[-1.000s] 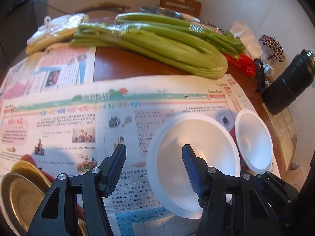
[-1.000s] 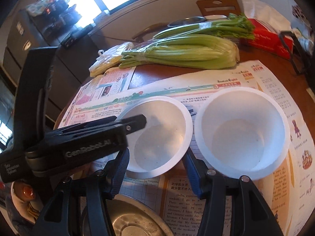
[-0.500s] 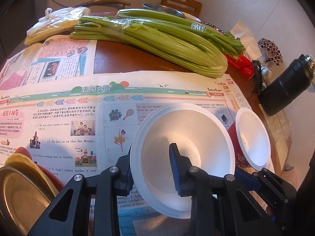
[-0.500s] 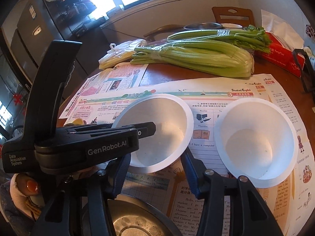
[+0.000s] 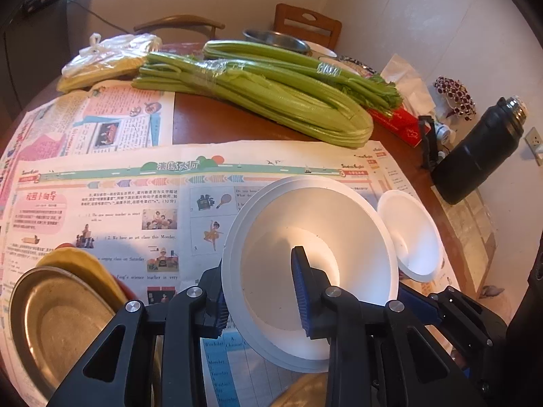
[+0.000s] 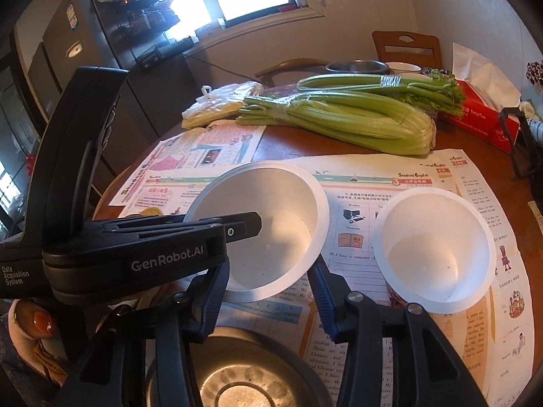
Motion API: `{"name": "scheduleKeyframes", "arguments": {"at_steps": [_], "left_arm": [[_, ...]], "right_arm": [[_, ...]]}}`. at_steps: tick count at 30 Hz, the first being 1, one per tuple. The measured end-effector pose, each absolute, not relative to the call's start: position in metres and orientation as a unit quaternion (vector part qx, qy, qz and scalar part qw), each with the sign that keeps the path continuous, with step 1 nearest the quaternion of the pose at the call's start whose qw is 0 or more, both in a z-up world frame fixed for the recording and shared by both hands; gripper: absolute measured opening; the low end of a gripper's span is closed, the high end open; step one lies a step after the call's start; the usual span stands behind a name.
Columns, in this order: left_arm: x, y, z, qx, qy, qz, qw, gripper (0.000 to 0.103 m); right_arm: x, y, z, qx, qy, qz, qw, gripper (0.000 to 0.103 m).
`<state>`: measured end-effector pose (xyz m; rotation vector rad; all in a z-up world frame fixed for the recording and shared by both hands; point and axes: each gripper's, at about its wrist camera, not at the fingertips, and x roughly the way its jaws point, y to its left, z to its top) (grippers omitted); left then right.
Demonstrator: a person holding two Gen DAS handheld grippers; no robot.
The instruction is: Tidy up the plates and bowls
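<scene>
My left gripper [image 5: 258, 271] is shut on the near wall of a white bowl [image 5: 322, 224], one finger inside and one outside. The bowl hangs tilted above the newspaper. In the right wrist view the same bowl [image 6: 271, 203] hangs in front of my right gripper [image 6: 266, 268]. The right jaws are drawn close with nothing seen pinched between the pads. A metal bowl [image 6: 244, 373] sits right under their bases. A second white bowl [image 5: 412, 234] with a red outside stands on the paper to the right [image 6: 437, 247].
A metal plate [image 5: 51, 315] lies on a yellow plate [image 5: 85, 264] at the near left. Celery bundles [image 5: 271, 95], a plastic bag [image 5: 108, 57], a red tissue box [image 6: 482, 118] and a black flask [image 5: 475, 156] fill the table's far side and right edge. Newspaper [image 5: 118, 203] covers the middle.
My left jaws closed on the white bowl's wall and lifted it, tilted, off the paper. The right jaws drew closer together and that hand rose a little.
</scene>
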<state>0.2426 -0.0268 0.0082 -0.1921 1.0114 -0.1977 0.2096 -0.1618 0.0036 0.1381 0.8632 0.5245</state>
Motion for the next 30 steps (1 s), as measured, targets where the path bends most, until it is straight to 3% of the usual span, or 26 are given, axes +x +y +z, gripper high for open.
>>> {"name": "scheduleKeyframes", "arguments": {"at_steps": [30], "left_arm": [[0.165,-0.055,0.059,-0.063,0.428,-0.093,0.897,0.032]], "right_arm": [[0.137,-0.190,0.042,0.061,0.352,0.264,0.896,0.048]]}}
